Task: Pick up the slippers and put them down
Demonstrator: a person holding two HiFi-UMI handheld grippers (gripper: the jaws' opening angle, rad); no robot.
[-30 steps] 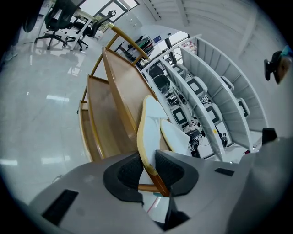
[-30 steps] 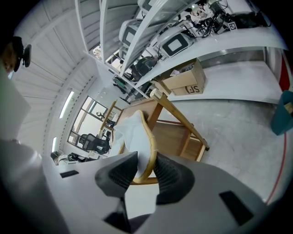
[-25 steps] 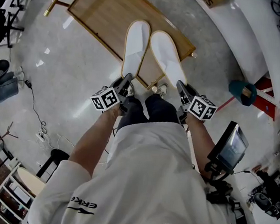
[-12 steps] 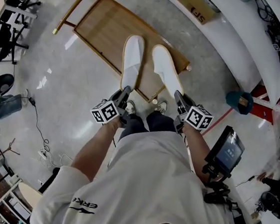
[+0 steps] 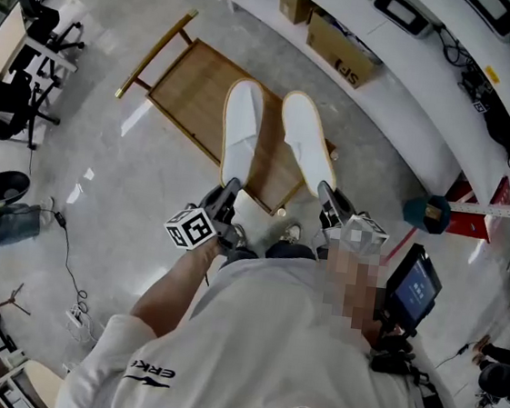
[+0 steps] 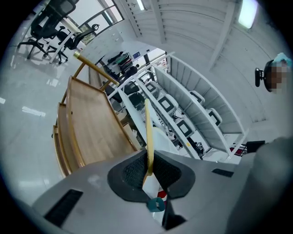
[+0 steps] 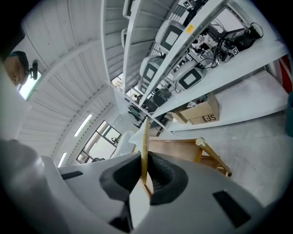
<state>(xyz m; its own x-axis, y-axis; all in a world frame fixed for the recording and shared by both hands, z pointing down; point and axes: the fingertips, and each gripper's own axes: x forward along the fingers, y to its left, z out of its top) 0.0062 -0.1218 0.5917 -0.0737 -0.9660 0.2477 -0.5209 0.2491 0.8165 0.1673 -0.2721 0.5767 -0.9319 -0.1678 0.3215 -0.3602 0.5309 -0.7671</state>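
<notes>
Two white slippers hang above the wooden frame (image 5: 195, 91) on the floor (image 5: 102, 181). The left gripper (image 5: 230, 194) has its fingers (image 6: 132, 172) clenched on the left slipper (image 5: 242, 128), and the right gripper (image 5: 327, 198) grasps the right slipper (image 5: 306, 140).

Your arms, reaching forward.
Left gripper (image 5: 230, 190) grips the left slipper (image 5: 242, 128); right gripper (image 5: 327, 196), jaws just closing, grips the right slipper (image 5: 306, 140).

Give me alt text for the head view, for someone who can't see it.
From above, a person holds one white slipper pinched in the left gripper and a second slipper in the right gripper, over a wooden frame on a glossy grey floor. White shelves curve along the upper right.
</notes>
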